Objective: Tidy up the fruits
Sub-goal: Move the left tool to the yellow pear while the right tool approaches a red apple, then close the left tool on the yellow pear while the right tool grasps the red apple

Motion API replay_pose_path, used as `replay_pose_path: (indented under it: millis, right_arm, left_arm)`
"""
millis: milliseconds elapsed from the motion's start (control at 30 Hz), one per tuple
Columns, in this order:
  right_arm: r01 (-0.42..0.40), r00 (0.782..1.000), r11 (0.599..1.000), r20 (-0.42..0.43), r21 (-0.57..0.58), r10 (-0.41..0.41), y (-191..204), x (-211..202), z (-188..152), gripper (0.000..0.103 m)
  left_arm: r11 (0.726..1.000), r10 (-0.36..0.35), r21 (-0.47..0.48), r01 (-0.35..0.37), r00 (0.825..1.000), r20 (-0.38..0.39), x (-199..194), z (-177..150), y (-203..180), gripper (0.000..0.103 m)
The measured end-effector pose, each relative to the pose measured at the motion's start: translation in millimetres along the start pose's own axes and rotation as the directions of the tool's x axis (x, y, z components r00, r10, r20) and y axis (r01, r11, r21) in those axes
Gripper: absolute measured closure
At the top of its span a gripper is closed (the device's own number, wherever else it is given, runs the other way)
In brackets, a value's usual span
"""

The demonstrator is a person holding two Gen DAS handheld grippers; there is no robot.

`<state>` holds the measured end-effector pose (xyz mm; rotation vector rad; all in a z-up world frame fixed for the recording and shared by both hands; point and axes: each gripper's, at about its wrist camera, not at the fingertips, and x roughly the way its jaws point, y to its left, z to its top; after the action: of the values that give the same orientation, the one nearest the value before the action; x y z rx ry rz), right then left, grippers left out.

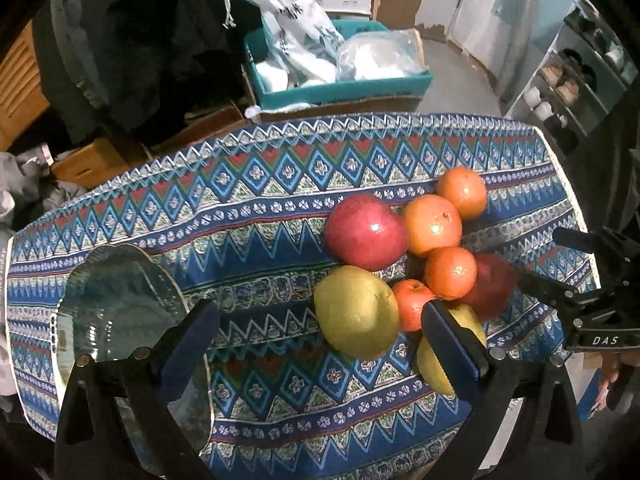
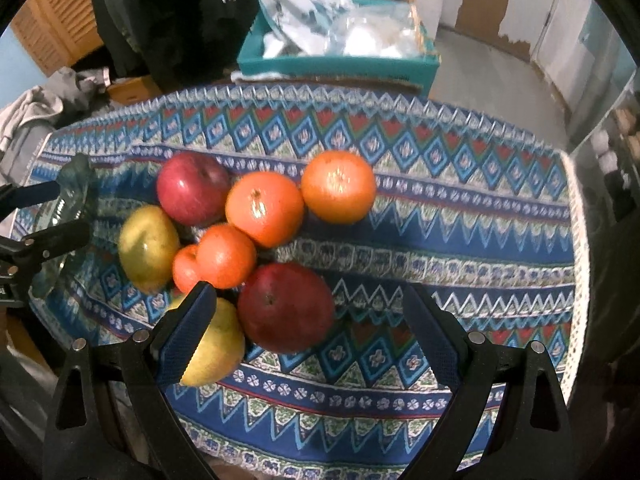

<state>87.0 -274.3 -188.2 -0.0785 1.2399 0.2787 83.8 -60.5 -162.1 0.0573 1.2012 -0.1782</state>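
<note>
The fruit sits in one tight cluster on the patterned tablecloth (image 2: 460,216), and the nearest piece to the right gripper (image 2: 308,332) is the dark red apple (image 2: 286,306) — in the right wrist view it lies low and centre, just ahead of the fingertips and a little left of the midline between them. The jaws are spread wide with nothing in them; the left finger overlaps the yellow-green fruit (image 2: 216,344) at lower left of that frame, though whether it touches I cannot tell. Behind the apple, toward the upper left, come the small orange (image 2: 226,256), the middle orange (image 2: 264,208), the far orange (image 2: 338,186) and a second red apple (image 2: 192,188).

The left gripper (image 1: 320,328) is likewise released and empty. In its own view the fruit lies right of centre, while the glass plate (image 1: 116,304) sits at lower left, partly under its left finger. The larger yellow-green fruit (image 1: 356,312) falls between its fingertips.

So the right hand looks better placed for the dark red apple — roughly round, no long axis to align to — and the plate, the likely destination, lies on the left hand's side
</note>
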Motion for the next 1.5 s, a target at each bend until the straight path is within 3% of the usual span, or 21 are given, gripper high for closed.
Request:
replay_pose_path:
  millis: [200,800,867,933,967,1100,1167,1267,1500]
  right_arm:
    - [-0.051,0.997,0.999,-0.059,0.004,0.051,-2.3,26.2,-3.7,0.010]
    - [-0.165,0.972,0.974,-0.141,0.152,0.187,-18.2,83.9,-5.5,0.010]
    - [-0.200,0.962,0.961,-0.149,0.192,0.230,-21.0,90.1,-2.5,0.012]
    - [-0.239,0.951,0.949,-0.147,0.205,0.271,-23.9,92.9,-2.7,0.027]
    - [-0.245,0.949,0.948,-0.149,0.205,0.277,-24.2,92.3,-2.1,0.027]
    - [-0.204,0.961,0.966,-0.155,0.161,0.229,-23.5,90.4,2.8,0.027]
    - [-0.136,0.975,0.983,-0.159,0.120,0.154,-23.2,85.9,5.9,0.027]
    - [-0.035,0.989,0.997,-0.143,0.068,0.045,-25.6,83.7,10.8,0.027]
    - [-0.012,0.988,0.997,-0.153,0.080,0.024,-40.9,99.1,8.8,0.026]
  left_arm:
    - [0.999,0.024,0.048,-0.022,0.999,-0.040,25.0,-1.7,-7.1,0.001]
    - [0.996,-0.092,-0.020,0.090,0.985,-0.146,83.0,-1.6,-4.4,0.001]
    - [0.995,-0.098,-0.021,0.096,0.982,-0.160,89.2,-3.5,-6.3,0.001]
    - [0.994,-0.111,-0.025,0.108,0.981,-0.156,93.4,-5.4,-7.7,0.001]
    - [0.994,-0.113,-0.022,0.111,0.983,-0.145,93.3,-5.7,-8.8,0.002]
    - [0.983,-0.183,-0.031,0.180,0.973,-0.143,93.9,-6.0,-8.3,0.018]
    - [0.975,-0.224,-0.047,0.219,0.964,-0.147,91.8,-6.7,-8.5,0.030]
    - [0.977,-0.212,-0.027,0.210,0.968,-0.131,90.0,-7.5,-12.0,0.030]
    - [0.977,-0.212,-0.046,0.208,0.970,-0.116,93.1,-2.4,-10.2,0.022]
